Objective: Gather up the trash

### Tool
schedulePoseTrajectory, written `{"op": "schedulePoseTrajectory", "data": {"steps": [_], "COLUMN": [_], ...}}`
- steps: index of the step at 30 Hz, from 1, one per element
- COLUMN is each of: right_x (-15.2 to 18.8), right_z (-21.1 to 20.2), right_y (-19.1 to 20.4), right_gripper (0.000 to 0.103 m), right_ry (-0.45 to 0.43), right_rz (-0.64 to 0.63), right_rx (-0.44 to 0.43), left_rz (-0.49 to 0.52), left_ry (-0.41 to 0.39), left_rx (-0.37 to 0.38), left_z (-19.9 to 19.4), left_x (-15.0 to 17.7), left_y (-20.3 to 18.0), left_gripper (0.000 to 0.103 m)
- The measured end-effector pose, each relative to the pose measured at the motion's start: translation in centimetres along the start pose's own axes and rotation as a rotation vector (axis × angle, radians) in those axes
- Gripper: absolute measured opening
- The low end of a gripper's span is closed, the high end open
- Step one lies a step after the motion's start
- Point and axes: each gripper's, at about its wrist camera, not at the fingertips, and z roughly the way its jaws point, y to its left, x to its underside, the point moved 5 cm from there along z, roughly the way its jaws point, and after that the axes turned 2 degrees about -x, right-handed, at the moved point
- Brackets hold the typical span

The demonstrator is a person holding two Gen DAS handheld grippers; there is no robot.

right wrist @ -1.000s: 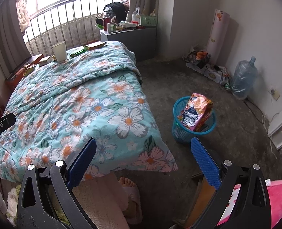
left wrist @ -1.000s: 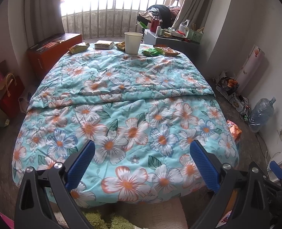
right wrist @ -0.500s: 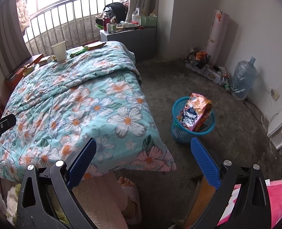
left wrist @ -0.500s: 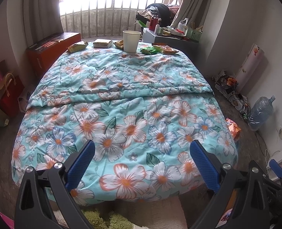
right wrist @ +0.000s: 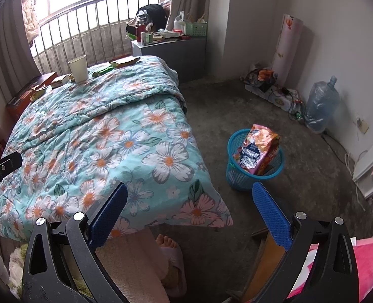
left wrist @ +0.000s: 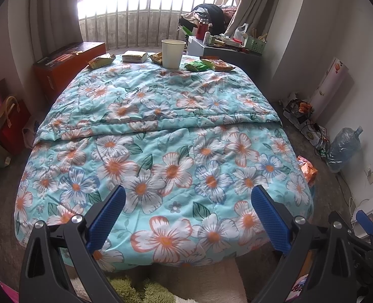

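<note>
Both my grippers, left gripper (left wrist: 187,202) and right gripper (right wrist: 189,198), hang spread and empty; reaching to twelve o'clock may topple the paper cup (left wrist: 172,53) among wrappers (left wrist: 101,61).

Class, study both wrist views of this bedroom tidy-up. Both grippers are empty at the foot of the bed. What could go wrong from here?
1. The paper cup stands upright among the wrappers at the bed's far end; a reach could tip it, and whether it holds liquid cannot be seen.
2. The blue basket already holds a tall snack bag sticking above its rim, so added trash may slide off.
</note>
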Motion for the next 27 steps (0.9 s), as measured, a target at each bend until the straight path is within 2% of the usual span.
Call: {"op": "schedulePoseTrajectory", "data": {"steps": [27], "right_x": [0.11], "right_z": [-0.08], "right_y": [0.71], "right_gripper": [0.095], "right_ry": [-0.004], "right_rz": [-0.019], "right_rx": [-0.004], "left_rz": [-0.002], "left_ry": [0.012], "left_rx": [0.006], "left_z": [-0.06], "left_x": [0.18], "left_y": [0.40], "left_gripper": [0.097]}}
